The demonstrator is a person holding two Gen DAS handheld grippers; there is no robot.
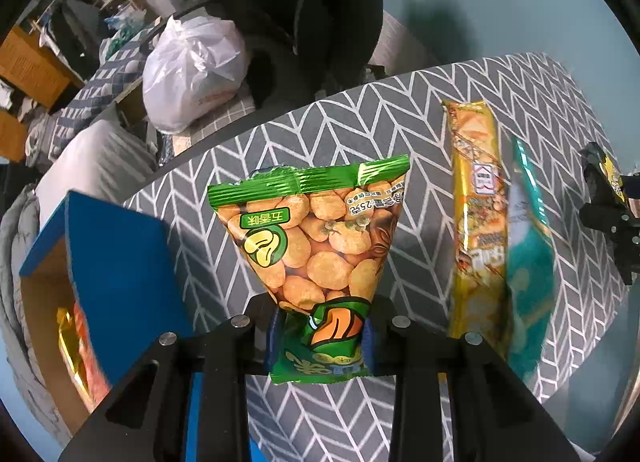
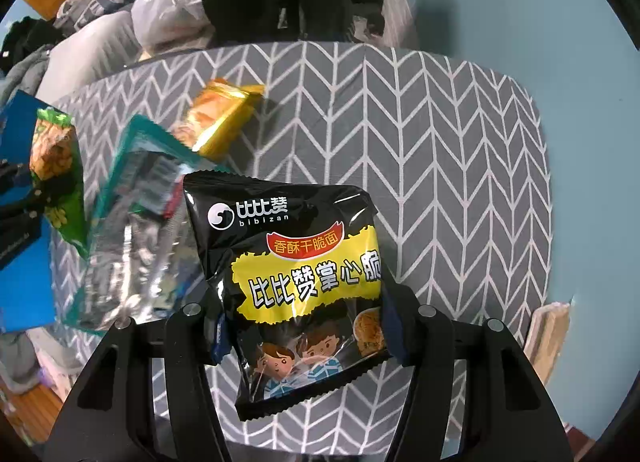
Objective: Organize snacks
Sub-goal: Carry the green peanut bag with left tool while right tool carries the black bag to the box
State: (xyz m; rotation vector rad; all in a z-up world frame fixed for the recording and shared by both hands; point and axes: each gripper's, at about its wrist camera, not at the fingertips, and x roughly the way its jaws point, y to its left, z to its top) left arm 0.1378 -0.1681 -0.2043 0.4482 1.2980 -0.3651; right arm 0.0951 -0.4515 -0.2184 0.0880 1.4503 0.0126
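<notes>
My left gripper [image 1: 320, 336] is shut on a green bag of coated peanuts [image 1: 316, 238] and holds it above the table. It also shows in the right wrist view [image 2: 56, 166]. My right gripper [image 2: 304, 326] is shut on a black and yellow crispy noodle packet [image 2: 296, 274], lifted over the table. It shows at the far right of the left wrist view [image 1: 610, 178]. A yellow snack pack [image 1: 478, 214] and a teal bag [image 1: 528, 262] lie on the table. They also show in the right wrist view, yellow [image 2: 218, 118], teal [image 2: 136, 230].
A blue cardboard box [image 1: 116, 274] with its flap open stands at the table's left and holds an orange and gold packet [image 1: 80, 346]. The table [image 2: 440, 150] has a grey chevron cloth. A white plastic bag [image 1: 192, 70] and a dark chair [image 1: 304, 14] are behind it.
</notes>
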